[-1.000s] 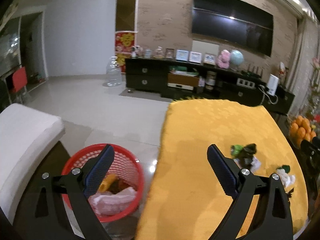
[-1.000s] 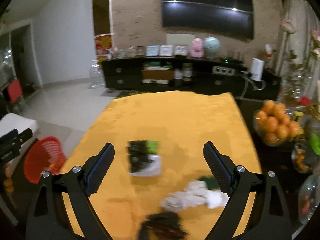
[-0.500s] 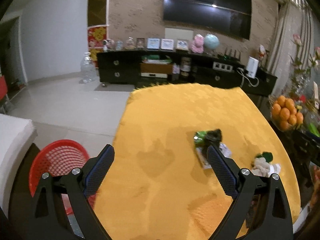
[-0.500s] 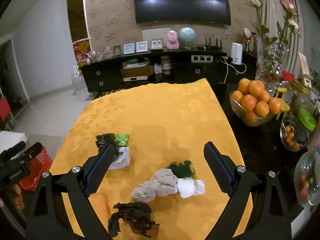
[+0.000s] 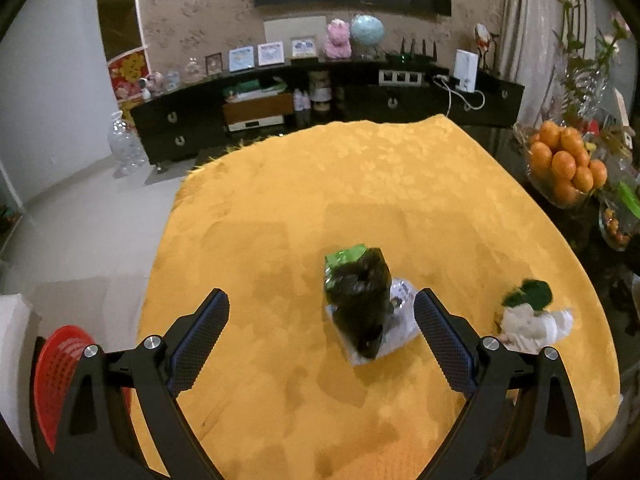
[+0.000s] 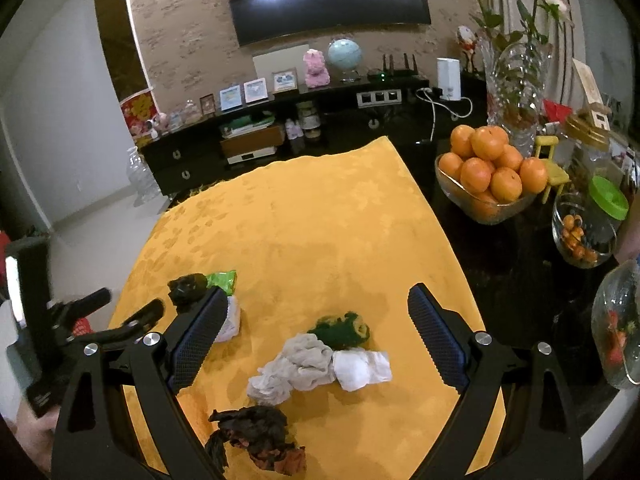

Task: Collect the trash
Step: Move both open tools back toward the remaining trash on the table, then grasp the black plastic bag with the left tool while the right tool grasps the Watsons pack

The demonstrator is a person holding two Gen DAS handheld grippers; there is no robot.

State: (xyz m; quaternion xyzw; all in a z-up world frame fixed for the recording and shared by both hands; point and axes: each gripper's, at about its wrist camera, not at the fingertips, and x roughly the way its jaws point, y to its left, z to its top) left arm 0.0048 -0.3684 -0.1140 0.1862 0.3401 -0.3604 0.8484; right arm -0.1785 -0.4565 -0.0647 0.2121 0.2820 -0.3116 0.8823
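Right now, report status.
Both hand-held grippers open, empty: left, right. Black bag ahead of left. Crumpled tissues between right's fingers. Nothing blocking.

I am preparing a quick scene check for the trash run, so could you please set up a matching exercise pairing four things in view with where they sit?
Things:
1. red basket
2. bowl of oranges
3. black crumpled bag
4. dark brown scrap

Places:
A. on the dark surface beside the yellow cloth
B. between the left gripper's open fingers
C. nearest the right gripper's camera
D. on the floor

Pairs: 1-D, 2-A, 3-B, 4-C
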